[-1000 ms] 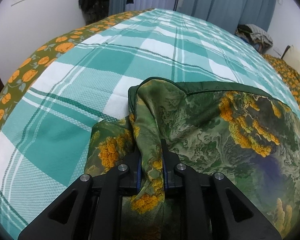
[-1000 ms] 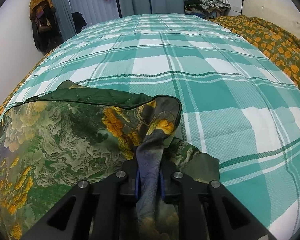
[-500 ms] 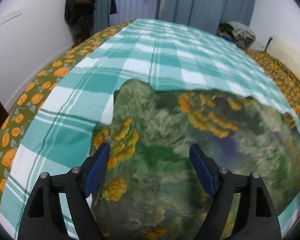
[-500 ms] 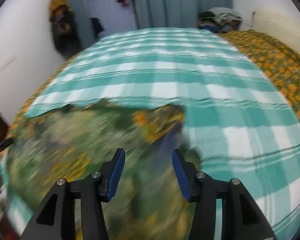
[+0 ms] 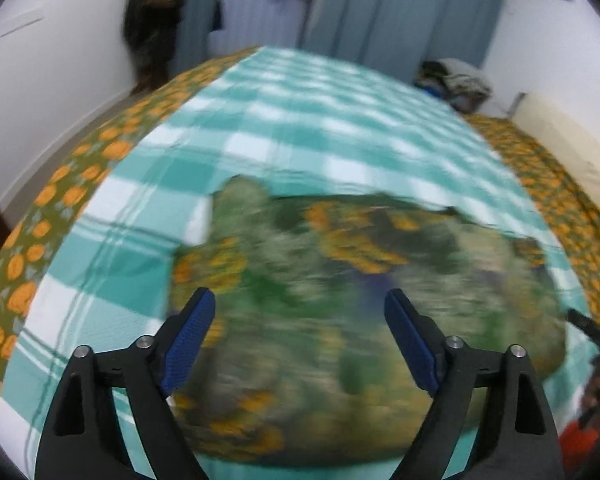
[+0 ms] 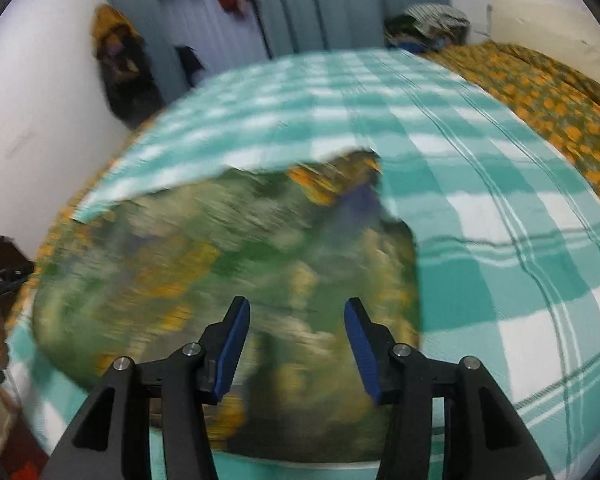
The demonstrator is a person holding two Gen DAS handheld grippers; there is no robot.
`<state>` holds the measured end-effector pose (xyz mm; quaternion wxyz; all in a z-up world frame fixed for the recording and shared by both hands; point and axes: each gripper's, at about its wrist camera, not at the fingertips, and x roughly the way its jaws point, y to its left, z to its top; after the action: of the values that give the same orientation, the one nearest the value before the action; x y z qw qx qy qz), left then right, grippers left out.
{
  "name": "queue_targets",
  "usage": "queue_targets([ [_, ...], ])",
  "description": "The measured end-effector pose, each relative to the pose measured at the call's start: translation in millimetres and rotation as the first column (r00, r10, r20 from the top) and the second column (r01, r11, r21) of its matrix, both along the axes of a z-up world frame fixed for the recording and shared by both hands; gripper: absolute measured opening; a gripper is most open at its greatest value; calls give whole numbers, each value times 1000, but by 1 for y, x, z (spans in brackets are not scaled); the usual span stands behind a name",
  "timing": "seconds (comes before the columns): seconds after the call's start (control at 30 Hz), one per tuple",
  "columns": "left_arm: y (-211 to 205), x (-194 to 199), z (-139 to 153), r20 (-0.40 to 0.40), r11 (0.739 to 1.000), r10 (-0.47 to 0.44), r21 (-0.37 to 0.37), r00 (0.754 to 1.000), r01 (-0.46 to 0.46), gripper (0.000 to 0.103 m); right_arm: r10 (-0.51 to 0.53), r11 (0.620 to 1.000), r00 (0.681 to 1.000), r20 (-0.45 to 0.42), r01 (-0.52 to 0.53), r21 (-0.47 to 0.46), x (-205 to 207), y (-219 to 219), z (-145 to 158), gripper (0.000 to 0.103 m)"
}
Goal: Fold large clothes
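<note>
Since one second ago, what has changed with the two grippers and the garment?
Both grippers let go: the left gripper and the right gripper, each shut on a bunched edge of the green floral garment before, now stand open with nothing between the fingers. Both views have pulled back and are blurred by motion. The garment remains folded on the teal checked bedspread.

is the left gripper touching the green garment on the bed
Apart. In the left wrist view the left gripper is wide open, nothing between its pads, and the blurred green garment lies loose on the bed beyond.
</note>
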<state>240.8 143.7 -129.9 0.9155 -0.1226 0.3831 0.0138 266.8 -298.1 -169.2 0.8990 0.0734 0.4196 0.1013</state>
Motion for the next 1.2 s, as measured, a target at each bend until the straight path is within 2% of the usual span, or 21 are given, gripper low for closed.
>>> queue_targets([
  [0.07,-29,5,5,-4,996,-85,-21,996,85,90,27,999,999,-23,-27,23,2,3,-9,50],
  [0.17,-74,24,0,-35,980,-198,-37,979,197,90,-27,998,994,-102,32,46,11,-6,-40,50],
  [0.27,-117,59,-24,-132,957,-288,-23,948,288,90,-70,986,993,-95,84,147,3,-19,-49,50],
  [0.3,-132,77,-39,-206,948,-313,-17,927,316,90,-69,986,993,-91,82,145,0,-19,-49,50],
  [0.37,-151,105,-63,-308,947,-294,33,905,319,90,-61,989,994,-89,72,127,-3,-17,-47,50],
  [0.4,-155,113,-69,-323,949,-280,51,904,312,92,-57,991,995,-86,67,119,-5,-16,-47,50],
  [0.5,-156,148,-76,-340,965,-227,49,913,258,98,-42,995,996,-80,49,91,-10,-13,-48,50],
  [0.7,-149,202,-85,-354,987,-125,47,927,152,98,-37,995,998,-55,42,91,-15,-16,-53,50],
  [0.8,-150,201,-90,-361,988,-116,51,925,143,100,-40,995,998,-46,44,94,-19,-15,-53,50],
  [0.93,-154,179,-80,-350,980,-165,45,922,193,98,-39,994,998,-46,43,100,-21,-15,-53,50],
  [1.07,-161,133,-66,-326,963,-238,42,915,265,98,-44,995,998,-50,49,90,-25,-16,-50,50],
  [1.2,-179,76,-62,-300,928,-305,118,904,352,99,-68,993,996,-59,73,98,-38,-19,-46,50],
])
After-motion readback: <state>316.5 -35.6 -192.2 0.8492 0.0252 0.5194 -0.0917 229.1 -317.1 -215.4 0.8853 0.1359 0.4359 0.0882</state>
